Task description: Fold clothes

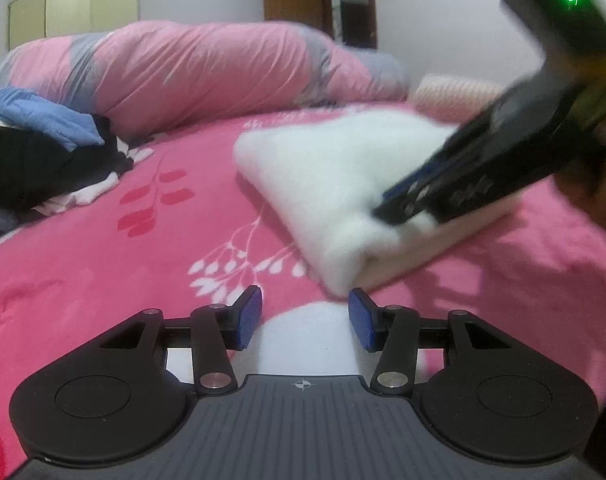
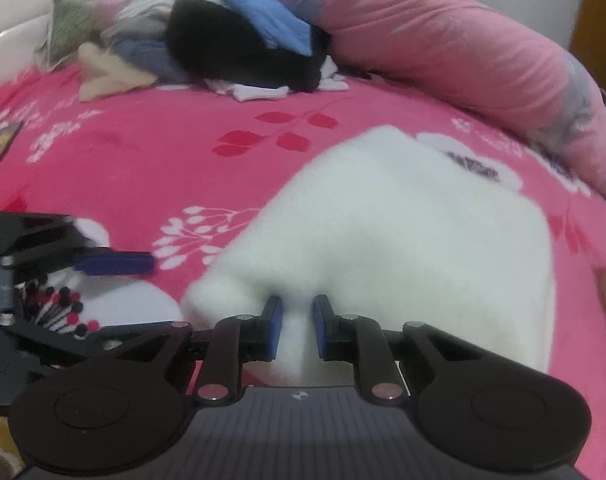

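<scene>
One white garment (image 1: 343, 184) lies on the bed (image 1: 143, 248) as a folded bundle in the left wrist view; the left gripper (image 1: 305, 318) stands open and empty just before its corner. In the right wrist view, the right gripper (image 2: 297, 328) pinches the bundle's near edge. Unfolded clothes (image 2: 239, 44) remain heaped beyond, so more folding seems left.

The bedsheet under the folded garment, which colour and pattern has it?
Pink bedsheet with red and white leaf prints; right wrist view.
</scene>
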`<state>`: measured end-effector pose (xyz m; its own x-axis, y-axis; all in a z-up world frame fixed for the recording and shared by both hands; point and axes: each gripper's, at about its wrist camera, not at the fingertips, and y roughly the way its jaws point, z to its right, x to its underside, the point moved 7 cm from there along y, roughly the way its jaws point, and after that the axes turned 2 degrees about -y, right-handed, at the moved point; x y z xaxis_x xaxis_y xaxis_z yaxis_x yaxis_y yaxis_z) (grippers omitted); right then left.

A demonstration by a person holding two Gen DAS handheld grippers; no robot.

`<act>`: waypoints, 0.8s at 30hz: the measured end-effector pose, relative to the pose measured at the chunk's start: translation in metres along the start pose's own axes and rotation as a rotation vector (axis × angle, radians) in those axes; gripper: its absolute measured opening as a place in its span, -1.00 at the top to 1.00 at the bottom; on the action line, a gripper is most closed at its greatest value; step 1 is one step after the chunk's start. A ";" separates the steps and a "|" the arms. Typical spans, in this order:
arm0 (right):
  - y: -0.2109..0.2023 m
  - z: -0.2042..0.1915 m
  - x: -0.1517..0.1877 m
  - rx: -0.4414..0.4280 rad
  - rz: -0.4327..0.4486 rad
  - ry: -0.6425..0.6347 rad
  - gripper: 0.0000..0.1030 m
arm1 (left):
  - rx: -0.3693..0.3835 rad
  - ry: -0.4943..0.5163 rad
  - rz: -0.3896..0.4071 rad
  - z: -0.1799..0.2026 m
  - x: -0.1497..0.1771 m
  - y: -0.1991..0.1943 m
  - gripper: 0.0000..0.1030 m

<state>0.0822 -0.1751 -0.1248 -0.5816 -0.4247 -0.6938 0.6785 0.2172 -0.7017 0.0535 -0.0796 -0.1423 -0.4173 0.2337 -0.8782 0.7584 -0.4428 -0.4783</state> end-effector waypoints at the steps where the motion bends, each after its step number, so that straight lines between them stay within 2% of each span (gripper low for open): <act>1: -0.001 0.001 0.001 -0.001 0.002 0.012 0.68 | 0.007 -0.026 0.022 -0.002 -0.006 -0.004 -0.06; 5: -0.003 0.002 0.002 0.005 0.022 0.036 0.67 | 0.016 -0.114 0.079 -0.009 -0.031 -0.009 -0.10; 8: -0.005 0.004 0.003 0.005 0.044 0.055 0.67 | 0.007 -0.143 0.051 -0.009 -0.046 0.014 -0.09; 10: -0.010 0.007 0.004 0.000 0.054 0.076 0.67 | 0.005 -0.132 -0.010 -0.006 -0.041 0.033 -0.09; 12: -0.016 0.010 0.003 -0.007 0.039 0.088 0.66 | -0.005 -0.119 -0.023 -0.005 -0.035 0.039 -0.11; 17: -0.054 0.031 -0.011 0.110 0.090 0.043 0.65 | -0.002 -0.140 -0.051 -0.012 -0.029 0.040 -0.16; 19: -0.052 0.045 -0.006 0.154 0.057 0.060 0.65 | -0.008 -0.127 -0.051 -0.011 -0.028 0.040 -0.16; 21: -0.023 0.062 0.021 0.179 -0.051 0.069 0.67 | -0.009 -0.114 -0.051 -0.008 -0.026 0.041 -0.16; 23: -0.010 0.063 0.038 0.178 -0.017 0.025 0.67 | -0.008 -0.110 -0.057 -0.005 -0.026 0.042 -0.17; 24: -0.012 0.062 0.036 0.185 -0.023 0.017 0.67 | -0.015 -0.107 -0.055 -0.005 -0.026 0.042 -0.17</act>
<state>0.0809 -0.2471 -0.1315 -0.6046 -0.4125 -0.6814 0.7348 0.0415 -0.6771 0.0985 -0.0998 -0.1396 -0.5092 0.1631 -0.8451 0.7397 -0.4189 -0.5266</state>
